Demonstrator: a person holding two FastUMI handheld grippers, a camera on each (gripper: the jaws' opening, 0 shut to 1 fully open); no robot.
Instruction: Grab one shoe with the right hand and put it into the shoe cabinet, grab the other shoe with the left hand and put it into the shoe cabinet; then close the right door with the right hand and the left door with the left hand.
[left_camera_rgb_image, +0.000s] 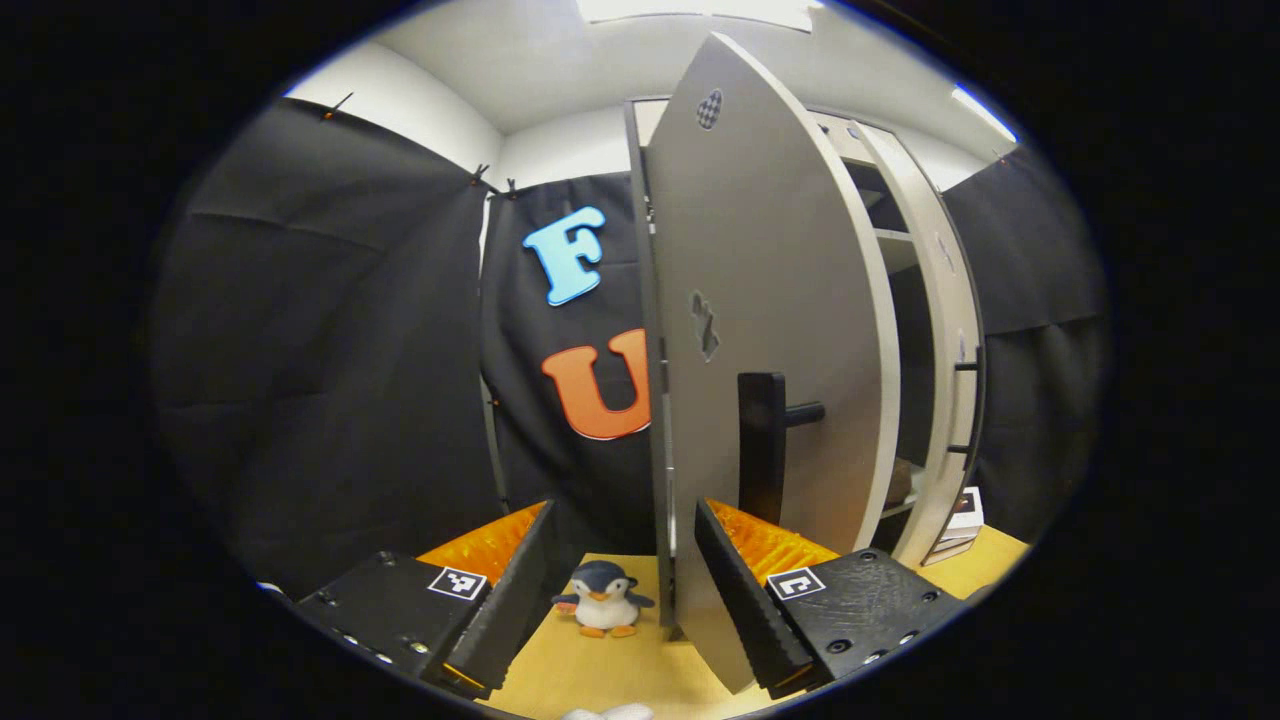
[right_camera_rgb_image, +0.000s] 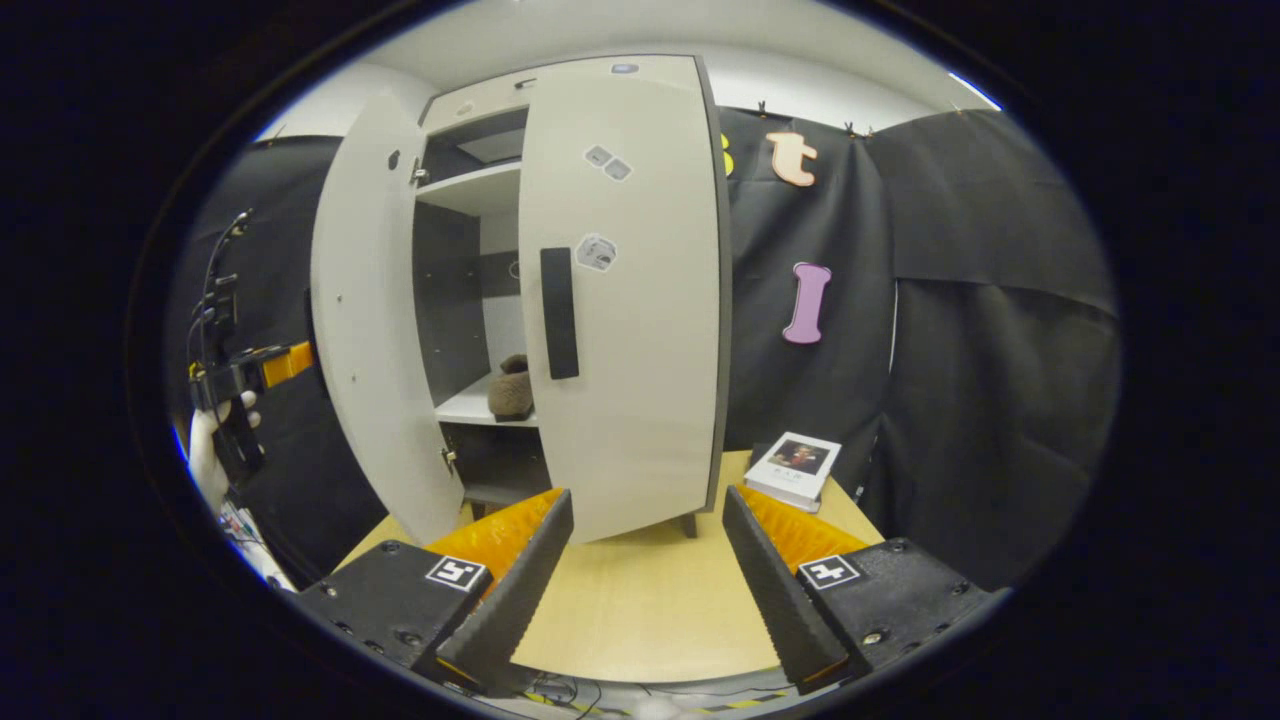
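The cabinet door (right_camera_rgb_image: 625, 300), centre frame, looks smooth and matt; the table (right_camera_rgb_image: 640, 610) below shows pale wood; the shoe (right_camera_rgb_image: 512, 390) inside looks fuzzy; the penguin (left_camera_rgb_image: 603, 598) looks plush.

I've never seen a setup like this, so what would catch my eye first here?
Probably the tall pale grey shoe cabinet on the light wooden table, its right door shut and its left door swung open. A fuzzy brown shoe sits on a shelf inside. In the left gripper view, a small plush penguin stands by the open door.
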